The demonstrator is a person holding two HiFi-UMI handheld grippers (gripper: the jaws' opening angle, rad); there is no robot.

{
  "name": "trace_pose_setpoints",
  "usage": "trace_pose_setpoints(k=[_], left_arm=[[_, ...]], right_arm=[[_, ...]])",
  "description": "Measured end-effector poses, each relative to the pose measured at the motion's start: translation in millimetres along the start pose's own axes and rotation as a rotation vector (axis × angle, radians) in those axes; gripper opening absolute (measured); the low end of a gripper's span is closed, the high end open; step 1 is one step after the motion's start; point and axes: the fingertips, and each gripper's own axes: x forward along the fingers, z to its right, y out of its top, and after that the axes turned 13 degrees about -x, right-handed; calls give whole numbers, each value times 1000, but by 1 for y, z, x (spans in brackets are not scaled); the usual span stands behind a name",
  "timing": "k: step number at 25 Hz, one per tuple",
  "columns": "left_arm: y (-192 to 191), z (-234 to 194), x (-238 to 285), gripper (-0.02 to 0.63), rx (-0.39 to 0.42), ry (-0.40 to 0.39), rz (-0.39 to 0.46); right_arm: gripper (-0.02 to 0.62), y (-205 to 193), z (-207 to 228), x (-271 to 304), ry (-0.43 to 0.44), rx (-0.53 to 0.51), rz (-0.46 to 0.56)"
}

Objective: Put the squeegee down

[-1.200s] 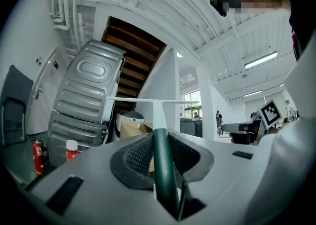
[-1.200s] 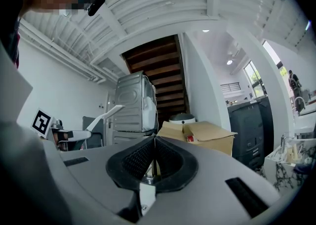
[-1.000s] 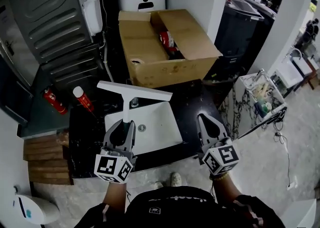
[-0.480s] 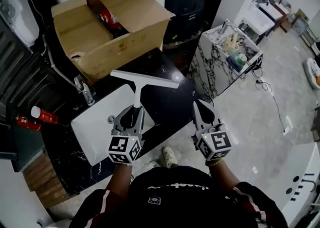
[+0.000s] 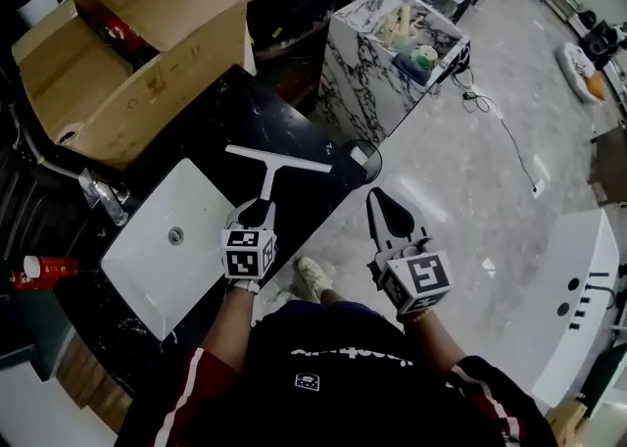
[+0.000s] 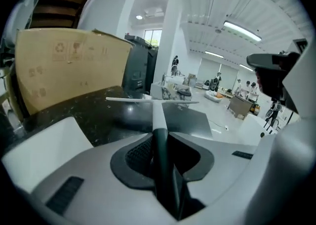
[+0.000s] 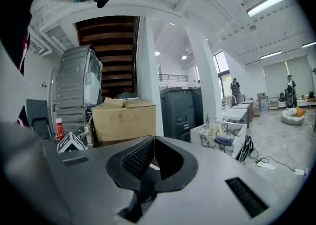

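Note:
My left gripper (image 5: 257, 208) is shut on the dark handle of a white squeegee (image 5: 277, 161). Its T-shaped blade lies across the black countertop (image 5: 220, 117), low over it; whether it touches I cannot tell. In the left gripper view the squeegee's handle (image 6: 159, 120) runs straight out between the jaws to the blade (image 6: 152, 101). My right gripper (image 5: 379, 202) is shut with nothing in it, off the counter's edge over the floor. In the right gripper view the right gripper (image 7: 151, 142) has its tips together.
A white sink basin (image 5: 162, 239) with a tap (image 5: 106, 198) is set in the counter, left of the squeegee. A cardboard box (image 5: 118, 48) stands behind. A marble-patterned cart (image 5: 387, 63) with bottles stands right of the counter. A red spray can (image 5: 44, 269) lies far left.
Both grippers have dropped lower and the view has swung right. The squeegee, still held, went from above the sink to low over the black counter near its right corner.

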Motion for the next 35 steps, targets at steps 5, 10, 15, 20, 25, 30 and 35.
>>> trace_pose_setpoints(k=[5,10,15,20,25,30,35], left_arm=[[-19,0,20,100,30,41,-113],[4,0,9,184,26,57,-53],[75,-11,-56,168,33,93,170],[134,-44,-163,31,28,176,470],[153,-87,-296,15,-9,342,683],[133,-102,-400,15,-4,492,798],[106,-112,-460,15,-32,615,877]], right_arm=[[40,1,9,-8,-11,-1,2],[40,22,7,-7,26,-23,36],[40,55,-22,10,117,-33,101],[40,95,-71,34,264,-63,213],[40,157,-156,70,551,-76,332],[40,194,-221,59,700,-93,372],[40,212,-268,58,794,-102,393]])
